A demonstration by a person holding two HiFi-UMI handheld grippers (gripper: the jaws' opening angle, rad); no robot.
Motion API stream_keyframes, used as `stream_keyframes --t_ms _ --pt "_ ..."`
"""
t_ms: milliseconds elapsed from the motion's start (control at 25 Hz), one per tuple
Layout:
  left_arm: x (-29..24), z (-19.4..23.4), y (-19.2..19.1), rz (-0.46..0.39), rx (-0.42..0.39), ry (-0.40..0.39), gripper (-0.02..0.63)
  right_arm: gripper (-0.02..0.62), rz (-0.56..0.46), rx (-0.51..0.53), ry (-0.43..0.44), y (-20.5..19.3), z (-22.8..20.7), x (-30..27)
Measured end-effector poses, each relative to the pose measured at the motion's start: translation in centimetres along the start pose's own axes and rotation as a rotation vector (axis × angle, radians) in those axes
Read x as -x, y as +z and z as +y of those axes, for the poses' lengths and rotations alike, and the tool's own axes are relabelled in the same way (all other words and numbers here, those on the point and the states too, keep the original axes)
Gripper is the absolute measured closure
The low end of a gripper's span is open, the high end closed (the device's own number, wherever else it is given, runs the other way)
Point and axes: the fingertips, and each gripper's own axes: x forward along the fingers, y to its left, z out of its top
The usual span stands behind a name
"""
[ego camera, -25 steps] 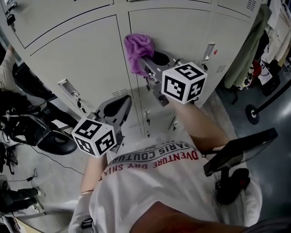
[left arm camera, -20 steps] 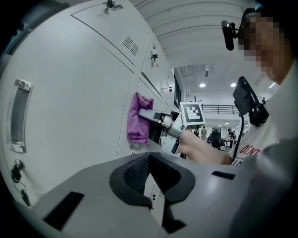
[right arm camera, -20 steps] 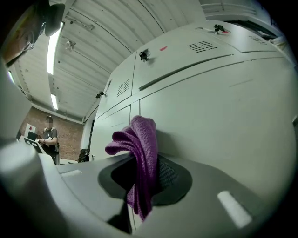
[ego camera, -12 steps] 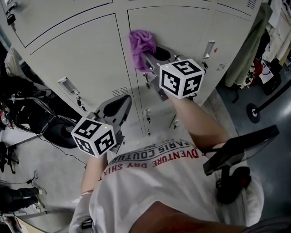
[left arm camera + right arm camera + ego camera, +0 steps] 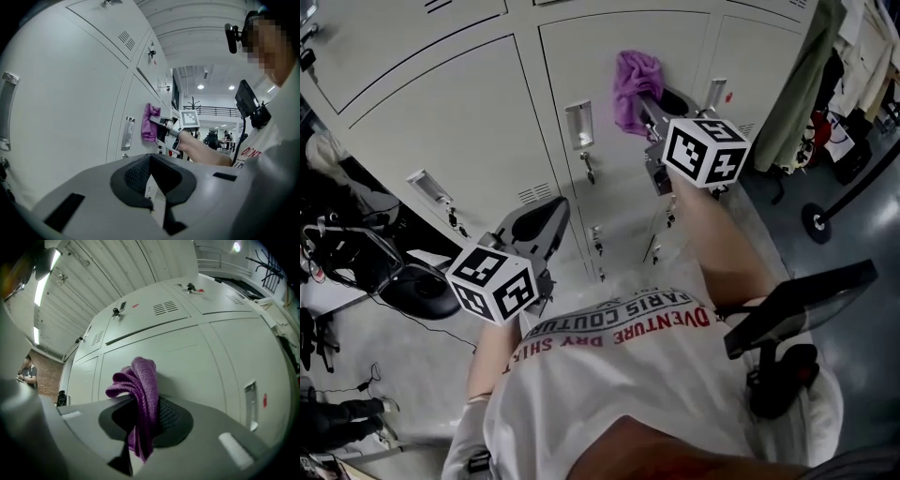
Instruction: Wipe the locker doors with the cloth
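The purple cloth (image 5: 636, 89) is pinched in my right gripper (image 5: 659, 101) and lies against a pale grey locker door (image 5: 609, 52), between two metal handles (image 5: 578, 125). In the right gripper view the cloth (image 5: 140, 380) hangs bunched between the jaws of the right gripper (image 5: 145, 411), with the door (image 5: 197, 362) right behind it. My left gripper (image 5: 539, 225) hangs lower, close in front of the lower lockers, jaws together and holding nothing. In the left gripper view, beyond the left gripper (image 5: 151, 164), the cloth (image 5: 151, 123) shows pressed on the door.
Clothes (image 5: 806, 84) hang to the right of the lockers. A black stand base (image 5: 816, 225) and a black screen (image 5: 797, 305) are at right. Cables and a dark chair (image 5: 412, 286) crowd the floor at left. A person (image 5: 27, 371) stands far off.
My right gripper has carried the cloth rightward and a little up across the locker door. The left gripper has stayed where it was.
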Motion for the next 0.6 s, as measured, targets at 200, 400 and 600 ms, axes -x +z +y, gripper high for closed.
stream_keyframes --t_ms 200,400,600 --pt "-0.6 -0.5 -0.2 0.008 -0.004 -0.016 0.606 0.537 -0.033 -0.027 -0.123 1.2 -5.7 2.1" --pt "-1.2 -0.8 -0.4 0.019 -0.005 -0.033 0.606 0.537 -0.042 -0.003 -0.235 1.7 -10.3 3.8" --pt "-1.3 -1.0 -0.4 0.023 -0.011 -0.040 0.606 0.537 -0.048 0.005 -0.293 1.9 -12.7 4.7"
